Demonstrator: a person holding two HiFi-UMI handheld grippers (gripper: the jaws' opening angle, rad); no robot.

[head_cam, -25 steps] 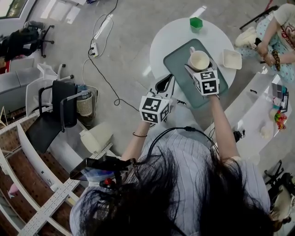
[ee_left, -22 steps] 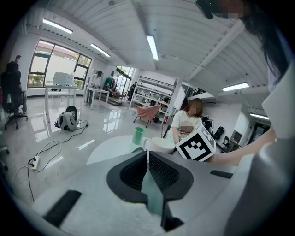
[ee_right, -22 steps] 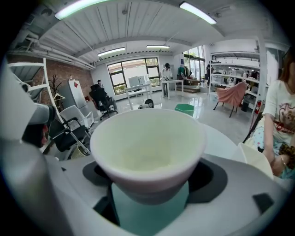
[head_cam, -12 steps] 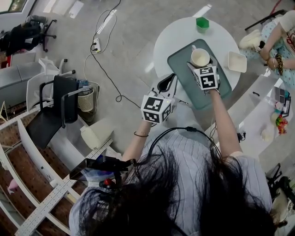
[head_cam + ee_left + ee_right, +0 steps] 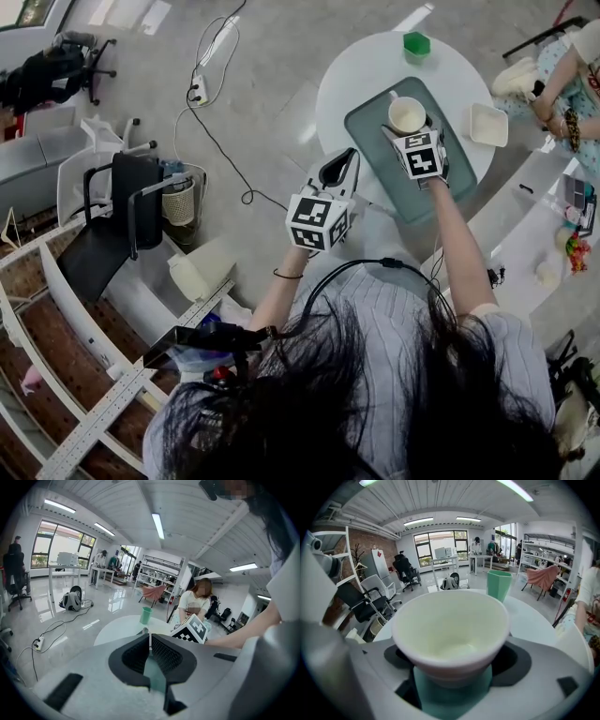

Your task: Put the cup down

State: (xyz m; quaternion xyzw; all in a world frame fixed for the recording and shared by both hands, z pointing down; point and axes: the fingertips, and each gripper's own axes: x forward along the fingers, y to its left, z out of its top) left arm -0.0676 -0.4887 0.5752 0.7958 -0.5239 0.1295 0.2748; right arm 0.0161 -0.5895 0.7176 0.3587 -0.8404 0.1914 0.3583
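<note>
A cream cup [image 5: 407, 114] stands upright over the far half of the teal tray [image 5: 373, 142] on the round white table [image 5: 354, 67]. My right gripper [image 5: 410, 130] is shut on the cup, one jaw on each side. In the right gripper view the cup [image 5: 451, 629] fills the middle, empty inside, with the tray [image 5: 452, 696] right beneath it; I cannot tell whether its base touches. My left gripper [image 5: 338, 170] hangs off the table's near left edge, shut and holding nothing; its pads [image 5: 161, 654] meet in the left gripper view.
A green cup [image 5: 416, 43] stands at the table's far edge, seen also beyond the cream cup [image 5: 498, 585]. A white square bowl [image 5: 487, 125] sits right of the tray. A person [image 5: 567, 56] sits at far right. An office chair [image 5: 112, 220] and floor cables [image 5: 211, 141] lie left.
The right gripper and the cup keep almost the same place over the tray; the head view has shifted a little. The left gripper has hardly moved.
</note>
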